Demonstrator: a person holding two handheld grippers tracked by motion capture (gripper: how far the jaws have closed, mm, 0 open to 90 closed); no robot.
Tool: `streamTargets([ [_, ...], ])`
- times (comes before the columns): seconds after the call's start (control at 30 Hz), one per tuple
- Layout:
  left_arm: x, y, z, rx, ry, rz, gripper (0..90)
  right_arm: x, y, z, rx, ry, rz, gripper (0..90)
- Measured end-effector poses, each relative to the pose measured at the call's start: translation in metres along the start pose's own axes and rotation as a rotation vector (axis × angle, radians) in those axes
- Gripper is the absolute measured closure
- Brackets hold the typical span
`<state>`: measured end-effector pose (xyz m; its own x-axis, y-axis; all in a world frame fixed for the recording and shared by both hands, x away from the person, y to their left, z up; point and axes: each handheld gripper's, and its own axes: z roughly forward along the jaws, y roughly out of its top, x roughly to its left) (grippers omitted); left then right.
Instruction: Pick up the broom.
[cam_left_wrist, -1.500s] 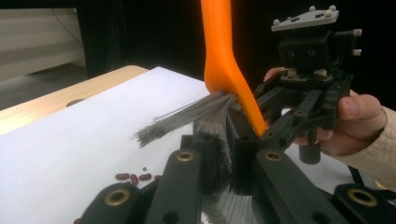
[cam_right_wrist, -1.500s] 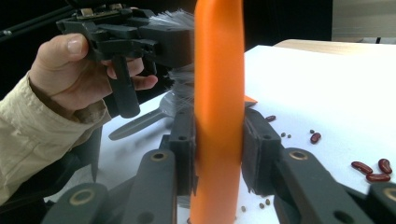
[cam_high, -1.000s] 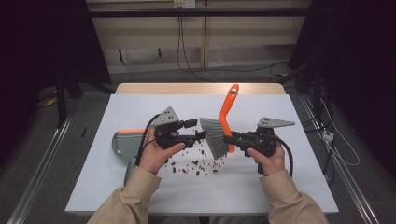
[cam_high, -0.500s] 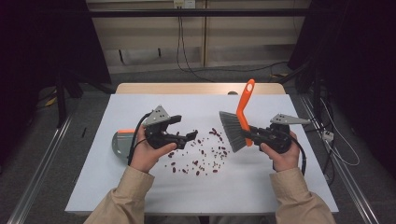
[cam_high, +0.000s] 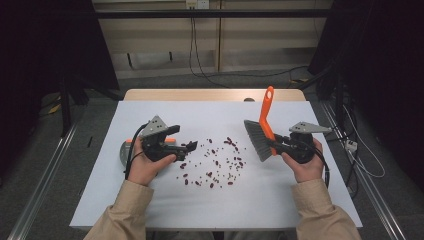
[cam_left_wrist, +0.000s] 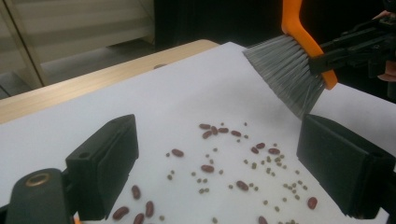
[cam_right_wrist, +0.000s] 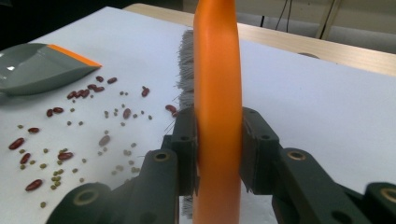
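Where the high view looks down on the white-covered desk (cam_high: 300, 200), the left gripper (cam_high: 191, 146) lies low over the left half, its fingers having just been opening and now spread with nothing between them. Behind that hand a grey dustpan (cam_high: 123, 151) with an orange edge rests on the desk, mostly hidden. The right gripper (cam_high: 274, 143) is clenched on the orange handle of the brush (cam_high: 263, 131), whose grey bristles point toward the scattered beans (cam_high: 215, 162) lying between the two hands. Whether the bristle tips touch the desk cannot be told from above.

Seen from the left gripper view, both black fingers (cam_left_wrist: 105, 161) stand wide apart, released, framing the beans (cam_left_wrist: 233, 158) on the sheet; neither touches them. The brush (cam_left_wrist: 292, 74) hangs beyond, gripped by the other gripper at upper right.

Seen from the right gripper view, the fingers (cam_right_wrist: 254, 144) press on both sides of the handle of the brush (cam_right_wrist: 218, 93). Beans (cam_right_wrist: 70, 121) lie to the left, and the dustpan (cam_right_wrist: 39, 67) sits at far left, its orange lip facing them.
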<state>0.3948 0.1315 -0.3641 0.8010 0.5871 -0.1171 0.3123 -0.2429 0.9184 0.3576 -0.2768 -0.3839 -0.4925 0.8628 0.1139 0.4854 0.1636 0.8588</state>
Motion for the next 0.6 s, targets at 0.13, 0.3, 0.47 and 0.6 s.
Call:
streamTargets([
  [0.13, 0.004, -0.004, -0.006, 0.001, 0.008, -0.005, 12.2, 0.0, -0.001, 0.002, 0.019, -0.023, -0.004, 70.6],
  [0.3, 0.01, -0.011, -0.013, 0.015, 0.025, -0.014, 12.2, -0.002, -0.001, 0.004, 0.04, -0.058, -0.024, 70.6],
  [0.47, 0.013, -0.015, -0.02, 0.015, 0.037, -0.011, 11.9, -0.004, -0.002, 0.008, 0.088, -0.099, -0.026, 70.6],
  [0.6, 0.014, -0.016, -0.025, 0.012, 0.045, -0.012, 11.5, -0.005, -0.001, 0.011, 0.118, -0.125, -0.032, 70.6],
])
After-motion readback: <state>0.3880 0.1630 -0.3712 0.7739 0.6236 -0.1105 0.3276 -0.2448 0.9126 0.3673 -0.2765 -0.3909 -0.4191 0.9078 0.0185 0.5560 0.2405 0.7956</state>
